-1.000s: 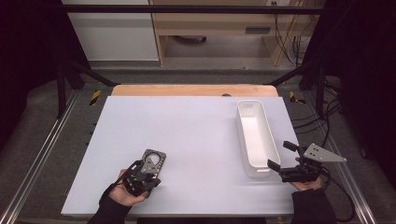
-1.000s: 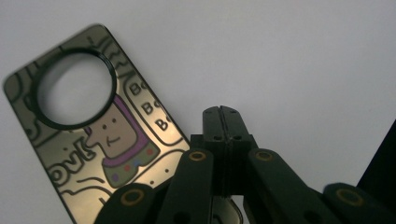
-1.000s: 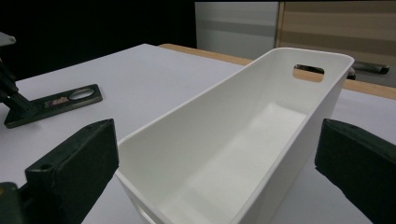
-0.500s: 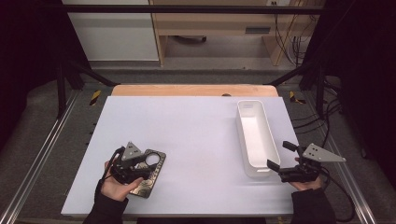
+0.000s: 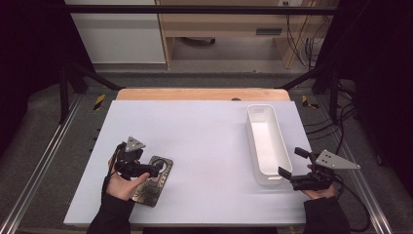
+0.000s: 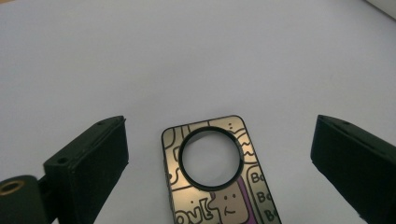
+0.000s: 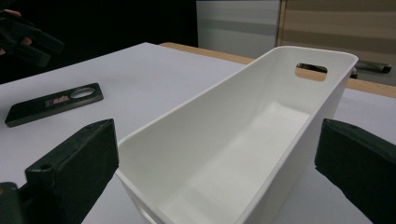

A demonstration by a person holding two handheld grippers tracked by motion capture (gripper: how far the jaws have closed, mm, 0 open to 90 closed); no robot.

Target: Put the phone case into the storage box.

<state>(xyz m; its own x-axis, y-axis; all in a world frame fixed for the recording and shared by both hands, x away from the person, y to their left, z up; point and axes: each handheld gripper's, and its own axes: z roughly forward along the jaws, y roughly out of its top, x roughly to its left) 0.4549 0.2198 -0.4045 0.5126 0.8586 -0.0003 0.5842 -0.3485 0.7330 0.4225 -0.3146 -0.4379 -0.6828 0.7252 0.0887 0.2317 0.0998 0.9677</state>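
A flat, rectangular card-like plate [image 5: 155, 181] with a round hole near one end lies on the white table [image 5: 204, 141], toward the near left corner. In the high view its long axis runs on a diagonal, from about 7 o'clock to 1 o'clock, with the holed end pointing to 1 o'clock, away from the person. The left gripper [image 5: 155, 170] hangs over it, partly covering its middle, and the holding hand [image 5: 122, 183] covers part of its near left side.

The left gripper view shows what the high view hides: the plate [image 6: 215, 179] has a metallic face with cartoon drawings and lettering, a purple patch, and a black ring around the hole, through which the table is seen. Here the holed end points to 12 o'clock and the near end runs off the bottom edge. The left gripper [image 6: 219, 149] has its jaws spread wide, one on either side of the plate and clear of it; they have just been opening, and nothing is gripped.

The right gripper [image 5: 293, 165] sits at the near right of the table, just at the near end of a long white bin [image 5: 265, 144] whose long axis runs 6 to 12 o'clock. The right gripper view looks down the empty bin's [image 7: 243, 140] length, showing a handle slot in its far wall. That gripper's [image 7: 217, 154] jaws stand wide, flanking the near end without pressing it. At 10 o'clock in that view the plate [image 7: 53, 103] lies flat and dark.
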